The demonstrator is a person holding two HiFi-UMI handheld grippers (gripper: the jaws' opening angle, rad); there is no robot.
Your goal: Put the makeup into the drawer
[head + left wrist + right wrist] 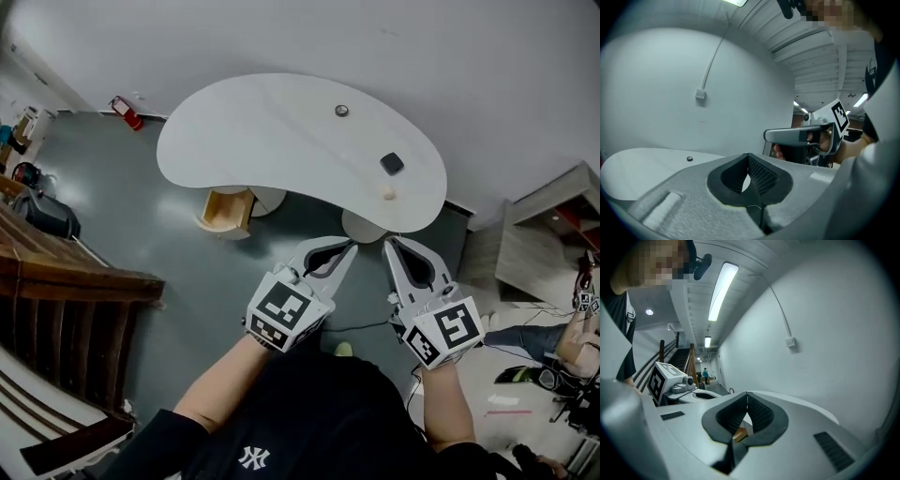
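A white kidney-shaped table (272, 131) carries the makeup: a black square compact (392, 163), a small beige piece (388, 193) near the front rim and a small round dark item (341, 111) further back. Under the table's left part a wooden drawer (227, 210) stands open. Both grippers hover side by side short of the table's front edge, over the floor. My left gripper (351, 247) (748, 155) is shut with nothing in it. My right gripper (387, 243) (747, 393) is also shut and empty. The round item (689, 159) shows in the left gripper view.
The table's round pedestal base (361, 225) stands just ahead of the grippers. A wooden stair railing (75, 281) runs along the left. A red fire extinguisher (127, 112) stands by the far wall. A wooden shelf unit (544, 239) and cables are at the right.
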